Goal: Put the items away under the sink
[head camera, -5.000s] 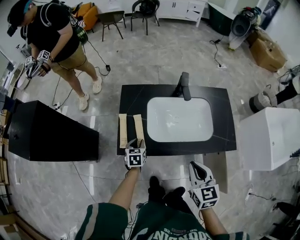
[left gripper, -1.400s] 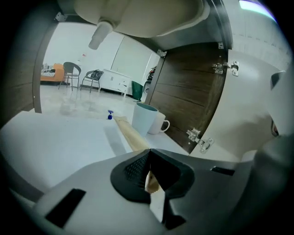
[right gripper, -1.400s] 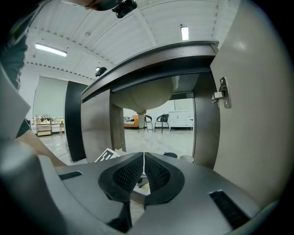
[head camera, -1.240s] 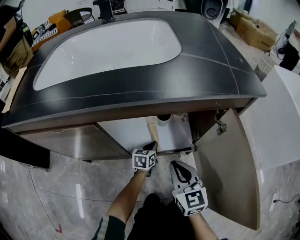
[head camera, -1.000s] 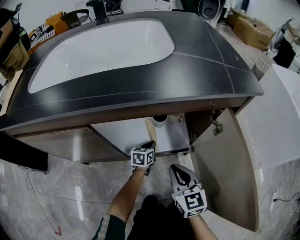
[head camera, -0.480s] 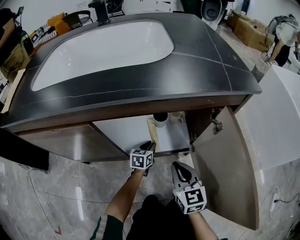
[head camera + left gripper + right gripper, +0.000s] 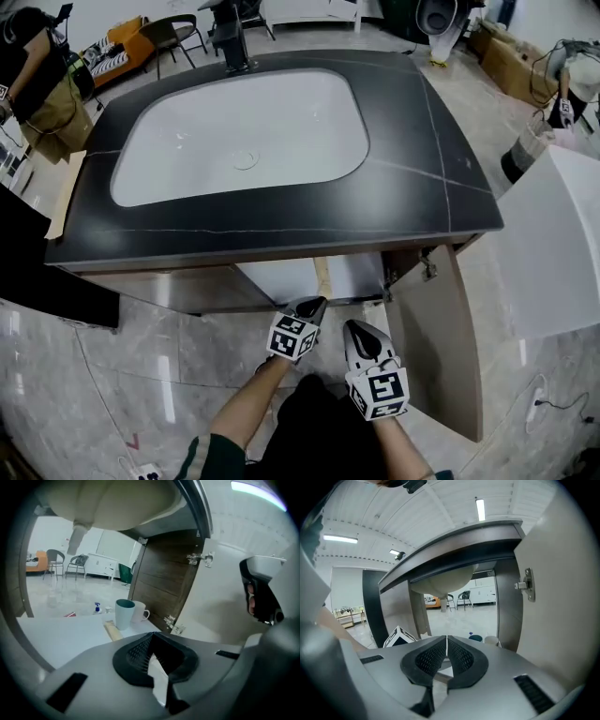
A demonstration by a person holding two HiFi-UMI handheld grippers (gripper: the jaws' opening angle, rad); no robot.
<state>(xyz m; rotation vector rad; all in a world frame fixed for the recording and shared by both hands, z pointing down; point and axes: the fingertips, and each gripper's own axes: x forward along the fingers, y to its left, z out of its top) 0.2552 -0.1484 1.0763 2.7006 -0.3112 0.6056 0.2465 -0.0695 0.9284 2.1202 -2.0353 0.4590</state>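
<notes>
Under the black countertop (image 7: pixel 412 178) the cabinet stands with its right door (image 7: pixel 441 337) swung open. On its pale floor lie a wooden strip (image 7: pixel 322 275) (image 7: pixel 112 631), a teal cup (image 7: pixel 124 614) and a white mug (image 7: pixel 139 611). My left gripper (image 7: pixel 314 305) (image 7: pixel 151 641) hovers in front of the opening; its jaws have just been closing and are shut with nothing between them. Just to its right, my right gripper (image 7: pixel 354 330) (image 7: pixel 446 646) is shut and empty. In the right gripper view the teal cup (image 7: pixel 476 638) and mug (image 7: pixel 491 641) sit beyond the pads.
The white basin (image 7: pixel 244 136) fills the countertop, with a black tap (image 7: pixel 232 37) behind it. Another wooden strip (image 7: pixel 64 192) lies at the counter's left edge. A person (image 7: pixel 42 80) stands at the far left. A white block (image 7: pixel 553 234) stands to the right of the open door.
Both grippers have risen and drawn slightly back from the cabinet opening. The wooden strip stays on the cabinet floor, let go. The head view now takes in the whole basin.
</notes>
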